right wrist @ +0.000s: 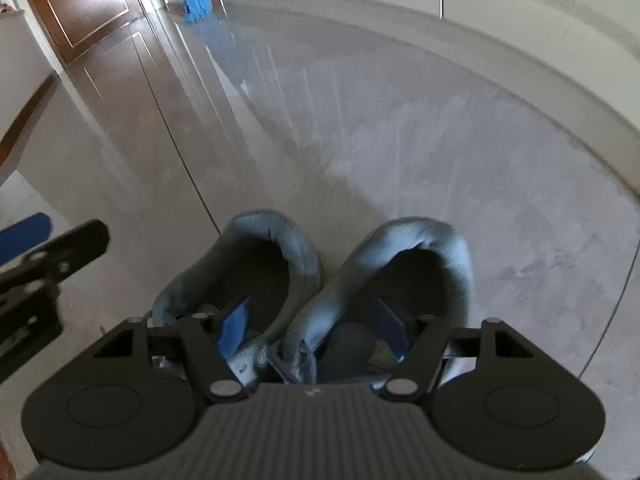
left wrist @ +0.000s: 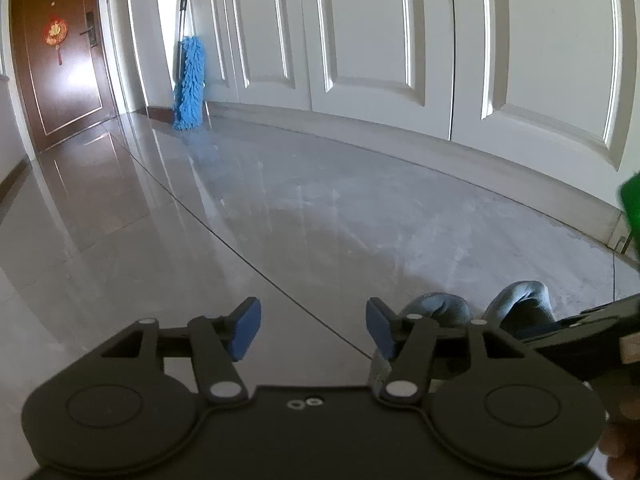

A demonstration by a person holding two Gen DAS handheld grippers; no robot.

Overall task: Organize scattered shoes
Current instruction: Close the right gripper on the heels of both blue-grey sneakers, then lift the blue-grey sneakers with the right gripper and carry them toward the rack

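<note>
Two grey-blue shoes, the left shoe (right wrist: 256, 276) and the right shoe (right wrist: 404, 280), are seen side by side on the floor (right wrist: 400, 140) in the lower middle of the right wrist view, heels facing away. This pair is judged arranged. The right gripper (right wrist: 316, 332) is held apart above them, gripping nothing. The left gripper (left wrist: 312, 328) is likewise apart and empty. No other scattered shoes are shown.

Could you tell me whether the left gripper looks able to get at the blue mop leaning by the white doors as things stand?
Probably yes: the left gripper is open and empty, and only bare floor lies between it and the mop.
</note>
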